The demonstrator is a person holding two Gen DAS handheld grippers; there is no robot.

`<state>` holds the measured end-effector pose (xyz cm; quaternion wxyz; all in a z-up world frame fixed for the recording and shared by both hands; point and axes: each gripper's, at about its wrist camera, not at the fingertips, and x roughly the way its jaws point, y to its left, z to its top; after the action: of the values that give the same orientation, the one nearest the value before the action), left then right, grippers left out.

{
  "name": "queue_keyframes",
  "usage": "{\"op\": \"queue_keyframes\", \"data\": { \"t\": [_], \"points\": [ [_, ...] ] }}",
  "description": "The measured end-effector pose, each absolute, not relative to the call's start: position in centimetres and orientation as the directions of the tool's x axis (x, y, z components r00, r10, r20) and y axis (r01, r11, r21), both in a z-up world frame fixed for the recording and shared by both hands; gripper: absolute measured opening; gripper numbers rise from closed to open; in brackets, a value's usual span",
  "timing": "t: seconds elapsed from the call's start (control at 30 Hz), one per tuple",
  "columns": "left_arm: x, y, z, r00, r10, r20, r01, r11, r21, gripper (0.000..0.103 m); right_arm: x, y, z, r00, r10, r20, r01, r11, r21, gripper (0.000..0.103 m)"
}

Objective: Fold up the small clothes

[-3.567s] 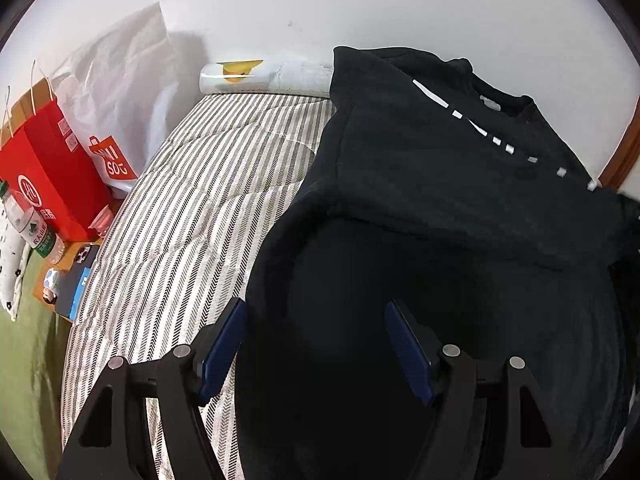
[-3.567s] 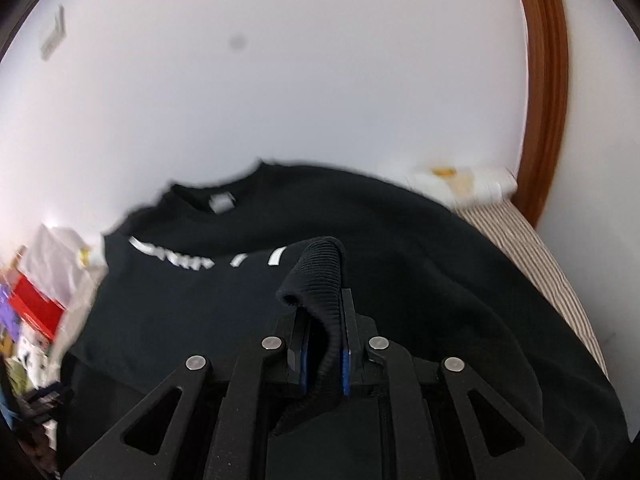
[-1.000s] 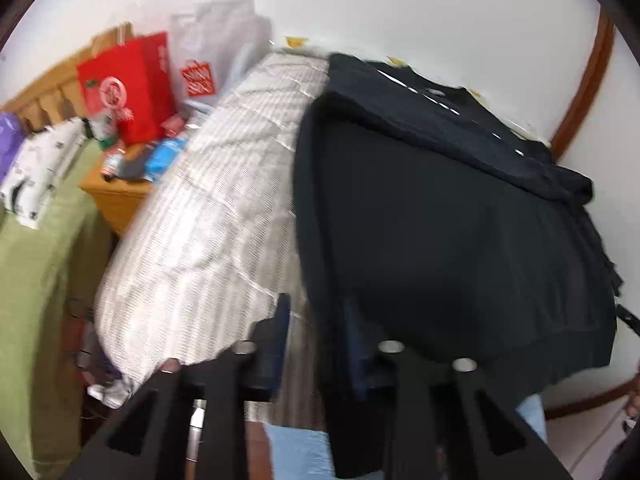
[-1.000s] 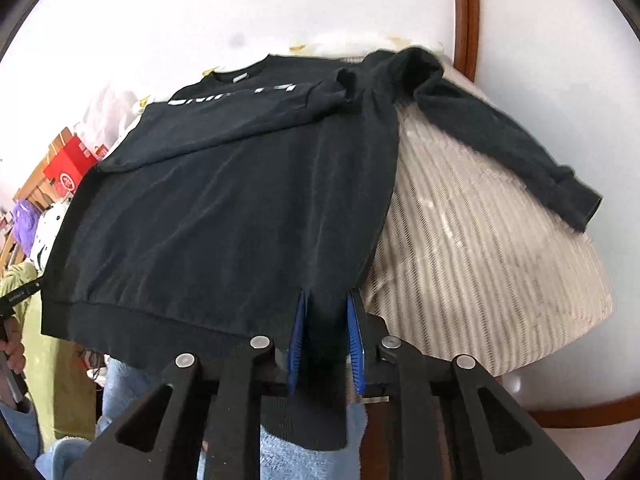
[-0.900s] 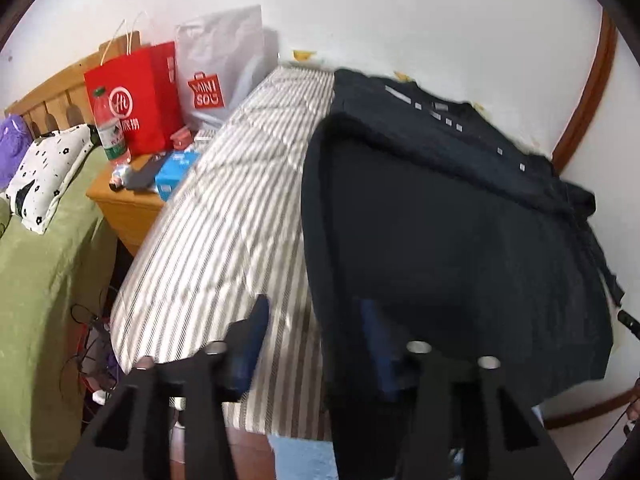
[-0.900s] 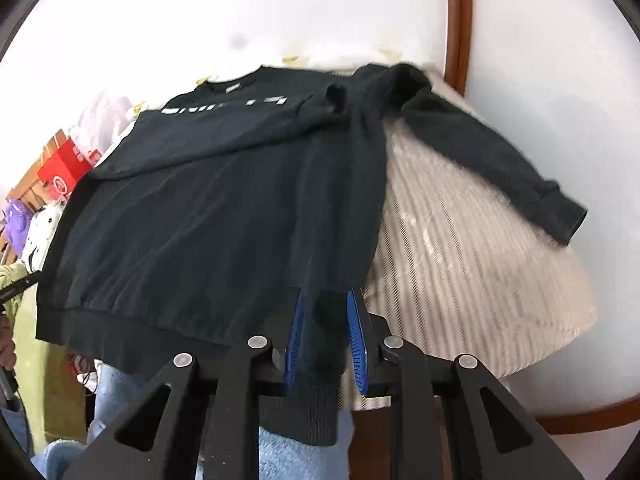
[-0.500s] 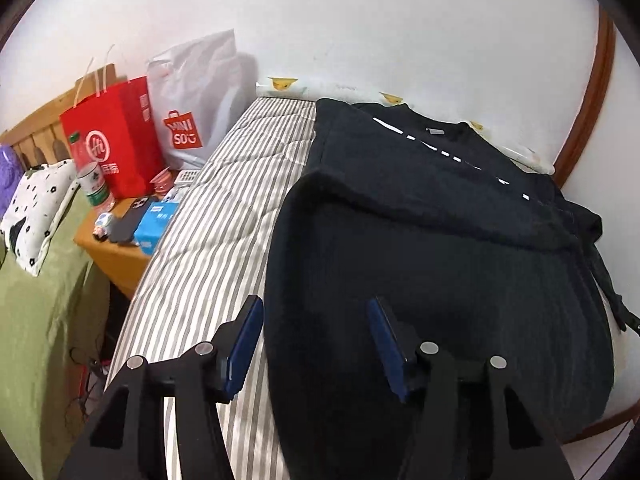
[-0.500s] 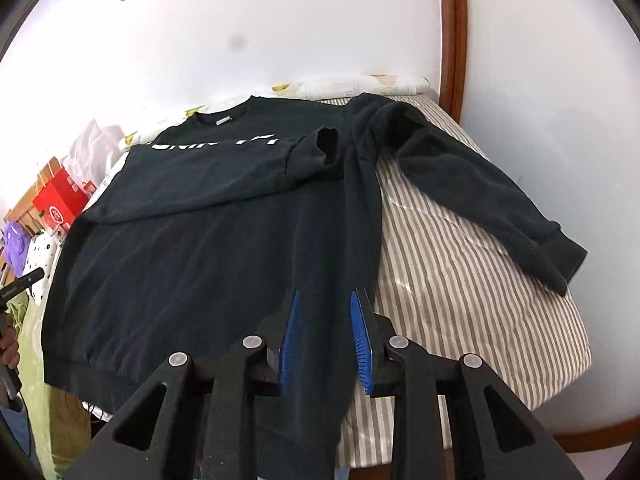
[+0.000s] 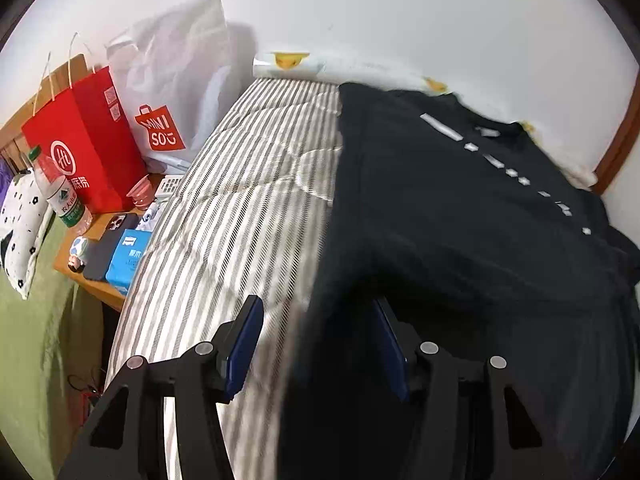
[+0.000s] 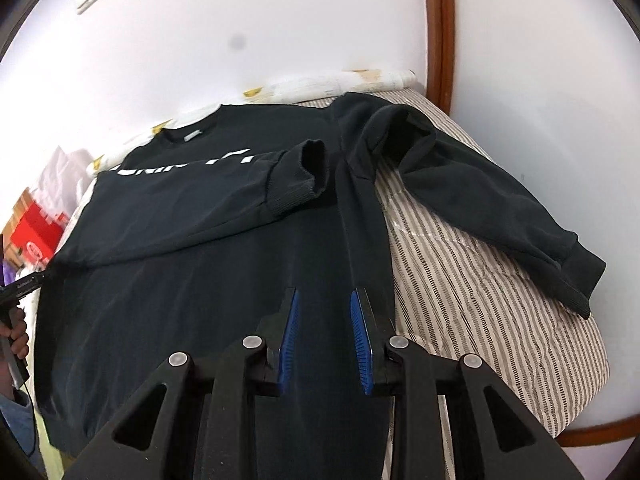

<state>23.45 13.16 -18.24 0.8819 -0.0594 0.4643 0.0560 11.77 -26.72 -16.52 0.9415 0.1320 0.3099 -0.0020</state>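
A black sweatshirt (image 10: 192,264) with white chest lettering lies flat on the striped bed (image 10: 480,280). One sleeve (image 10: 248,196) is folded across the chest; the other sleeve (image 10: 492,200) lies out to the right on the bedding. My right gripper (image 10: 326,320) is open and empty, just above the sweatshirt's right side seam. In the left wrist view the sweatshirt (image 9: 460,240) fills the right half. My left gripper (image 9: 316,320) is open and empty over its left edge, one finger above the bedding (image 9: 240,220).
A wooden nightstand (image 9: 100,280) left of the bed holds a red paper bag (image 9: 80,140), a white Miniso bag (image 9: 172,92), a water bottle (image 9: 60,196), a phone and a tissue pack. A white wall and a brown wooden frame (image 10: 440,20) border the bed.
Both grippers let go of the sweatshirt's hem and opened. They moved forward over the sweatshirt, which now lies flat on the bed.
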Motion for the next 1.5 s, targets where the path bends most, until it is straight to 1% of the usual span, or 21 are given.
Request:
{"op": "queue_keyframes", "data": {
  "t": [0.07, 0.1, 0.13, 0.3, 0.4, 0.53, 0.63, 0.8, 0.83, 0.87, 0.9, 0.93, 0.97, 1.03, 1.17, 1.23, 1.33, 1.5],
  "points": [
    [24.5, 13.5, -19.0, 0.548, 0.030, -0.836, -0.155, 0.986, -0.066, 0.052, 12.2, -26.8, -16.7, 0.803, 0.065, -0.593, 0.104, 0.964, 0.246, 0.026],
    [25.0, 14.0, -19.2, 0.554, 0.008, -0.833, -0.162, 0.982, -0.099, 0.051, 12.5, -26.8, -16.8, 0.800, 0.054, -0.598, 0.118, 0.963, 0.244, 0.026],
    [25.2, 14.3, -19.2, 0.561, 0.003, -0.828, -0.173, 0.978, -0.114, 0.047, 12.6, -26.8, -16.9, 0.798, 0.047, -0.601, 0.127, 0.961, 0.245, 0.026],
    [25.8, 16.0, -19.9, 0.577, -0.026, -0.817, -0.195, 0.966, -0.169, 0.047, 12.9, -26.6, -17.4, 0.784, 0.033, -0.620, 0.168, 0.950, 0.263, 0.026],
    [25.3, 16.0, -19.9, 0.574, -0.001, -0.819, -0.195, 0.971, -0.138, 0.047, 12.6, -26.4, -17.5, 0.783, 0.027, -0.621, 0.175, 0.949, 0.262, 0.026],
    [24.8, 16.9, -19.8, 0.570, -0.016, -0.821, -0.234, 0.955, -0.181, 0.047, 12.0, -26.8, -17.7, 0.784, 0.021, -0.620, 0.182, 0.948, 0.261, 0.026],
    [24.3, 17.0, -19.7, 0.557, -0.008, -0.830, -0.259, 0.948, -0.183, 0.048, 11.6, -27.7, -17.8, 0.788, 0.025, -0.616, 0.178, 0.947, 0.266, 0.026],
    [23.0, 15.7, -19.0, 0.531, 0.056, -0.846, -0.291, 0.949, -0.119, 0.051, 11.0, -30.8, -17.8, 0.801, 0.003, -0.599, 0.194, 0.945, 0.264, 0.026],
    [22.7, 15.4, -18.8, 0.532, 0.055, -0.845, -0.286, 0.951, -0.118, 0.054, 10.9, -31.3, -17.8, 0.803, -0.005, -0.597, 0.199, 0.945, 0.259, 0.027],
    [22.3, 14.9, -18.4, 0.536, 0.060, -0.842, -0.281, 0.953, -0.111, 0.059, 10.8, -32.3, -17.9, 0.804, -0.031, -0.594, 0.214, 0.947, 0.241, 0.029],
    [21.9, 14.4, -18.1, 0.540, 0.072, -0.839, -0.279, 0.955, -0.098, 0.062, 10.8, -33.2, -18.1, 0.804, -0.056, -0.592, 0.229, 0.948, 0.220, 0.030],
    [21.7, 14.0, -17.8, 0.545, 0.082, -0.834, -0.278, 0.957, -0.087, 0.067, 10.7, -34.0, -18.3, 0.803, -0.077, -0.592, 0.242, 0.948, 0.205, 0.034],
    [21.4, 13.4, -17.4, 0.552, 0.093, -0.829, -0.275, 0.959, -0.075, 0.069, 10.7, -35.1, -18.6, 0.799, -0.099, -0.594, 0.260, 0.947, 0.192, 0.038],
    [20.9, 12.0, -16.7, 0.565, 0.111, -0.818, -0.264, 0.963, -0.051, 0.069, 10.6, -37.4, -19.3, 0.792, -0.135, -0.595, 0.293, 0.940, 0.177, 0.042],
    [20.7, 9.7, -15.6, 0.584, 0.126, -0.802, -0.247, 0.969, -0.028, 0.070, 10.0, -42.0, -20.8, 0.780, -0.197, -0.594, 0.354, 0.921, 0.160, 0.056],
    [20.7, 8.7, -15.1, 0.590, 0.125, -0.797, -0.244, 0.969, -0.028, 0.071, 9.7, -44.3, -21.9, 0.772, -0.206, -0.601, 0.375, 0.912, 0.168, 0.059],
    [20.9, 7.2, -14.7, 0.592, 0.124, -0.796, -0.237, 0.971, -0.026, 0.071, 9.5, -46.8, -23.7, 0.766, -0.176, -0.618, 0.379, 0.900, 0.214, 0.059],
    [21.2, 5.3, -14.3, 0.587, 0.134, -0.799, -0.220, 0.975, 0.002, 0.071, 10.5, -48.6, -25.7, 0.748, -0.165, -0.643, 0.391, 0.892, 0.227, 0.059]
  ]
}}
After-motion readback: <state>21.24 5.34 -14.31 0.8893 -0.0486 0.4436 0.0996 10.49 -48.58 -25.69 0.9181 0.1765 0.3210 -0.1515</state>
